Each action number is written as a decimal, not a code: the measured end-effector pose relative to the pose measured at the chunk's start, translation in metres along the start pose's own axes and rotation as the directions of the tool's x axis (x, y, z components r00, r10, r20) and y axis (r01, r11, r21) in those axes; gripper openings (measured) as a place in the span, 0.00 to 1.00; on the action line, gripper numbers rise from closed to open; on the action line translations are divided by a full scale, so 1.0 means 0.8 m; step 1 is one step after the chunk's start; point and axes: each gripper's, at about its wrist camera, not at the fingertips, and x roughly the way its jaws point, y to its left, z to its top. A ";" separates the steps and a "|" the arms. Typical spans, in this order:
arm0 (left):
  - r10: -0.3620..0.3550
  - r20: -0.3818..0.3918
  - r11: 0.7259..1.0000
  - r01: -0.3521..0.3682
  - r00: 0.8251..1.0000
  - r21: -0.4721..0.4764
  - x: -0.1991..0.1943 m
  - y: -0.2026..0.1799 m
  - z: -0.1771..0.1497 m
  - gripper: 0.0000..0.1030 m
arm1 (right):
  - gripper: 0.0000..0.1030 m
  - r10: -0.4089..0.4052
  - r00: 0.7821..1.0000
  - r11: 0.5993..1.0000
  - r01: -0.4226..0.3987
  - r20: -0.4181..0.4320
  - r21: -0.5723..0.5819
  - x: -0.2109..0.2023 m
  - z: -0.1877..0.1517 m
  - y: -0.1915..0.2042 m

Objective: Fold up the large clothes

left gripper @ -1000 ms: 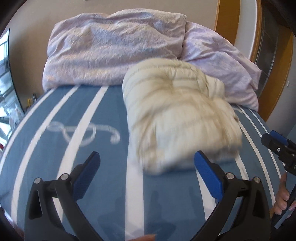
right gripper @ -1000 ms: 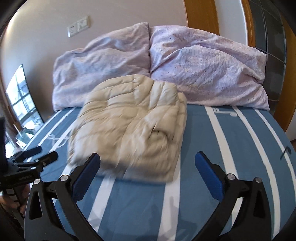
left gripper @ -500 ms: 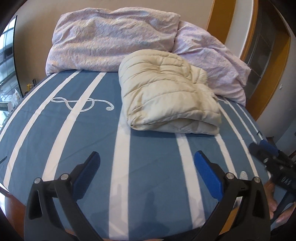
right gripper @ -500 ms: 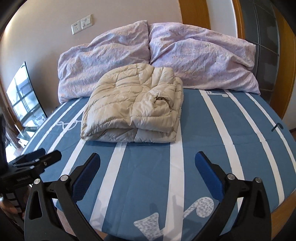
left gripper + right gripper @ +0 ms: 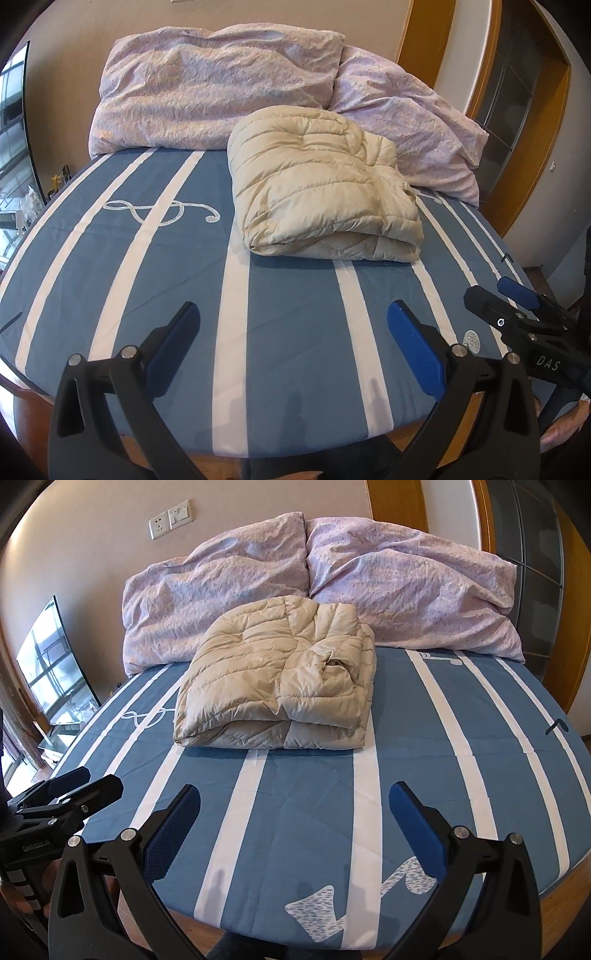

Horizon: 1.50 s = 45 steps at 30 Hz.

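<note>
The cream padded jacket (image 5: 275, 675) is seen lying folded on the bed (image 5: 424, 760), just in front of the pillows (image 5: 406, 590). The left hand-held gripper (image 5: 291, 347) and right hand-held gripper (image 5: 295, 827) are held spread and empty, well apart from it (the fold looks finished). Any final tidying is best done with light presses along the bundle's near edge.
</note>
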 end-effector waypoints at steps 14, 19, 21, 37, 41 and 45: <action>-0.032 0.012 0.999 0.032 0.999 0.009 -0.021 -0.008 0.004 0.98 | 0.99 0.034 0.999 0.999 -0.034 0.003 0.009 -0.018 0.002 0.002; -0.048 0.008 0.999 0.048 0.999 0.003 -0.024 -0.008 0.006 0.98 | 0.99 0.042 0.999 0.999 -0.043 0.004 0.009 -0.020 0.003 0.002; -0.046 0.008 0.999 0.046 0.999 0.006 -0.024 -0.008 0.006 0.98 | 0.99 0.044 0.999 0.999 -0.044 0.002 0.010 -0.021 0.003 0.003; -0.057 0.001 0.998 0.057 0.998 0.003 -0.022 -0.014 0.004 0.98 | 0.99 0.061 0.998 0.998 -0.061 -0.013 0.024 -0.014 0.002 0.003; -0.066 -0.001 0.998 0.066 0.998 0.004 -0.020 -0.013 0.004 0.98 | 0.99 0.063 0.998 0.998 -0.063 -0.014 0.021 -0.012 0.002 0.004; -0.066 0.000 0.998 0.066 0.998 0.003 -0.020 -0.013 0.004 0.98 | 0.99 0.063 0.998 0.998 -0.062 -0.014 0.022 -0.013 0.002 0.005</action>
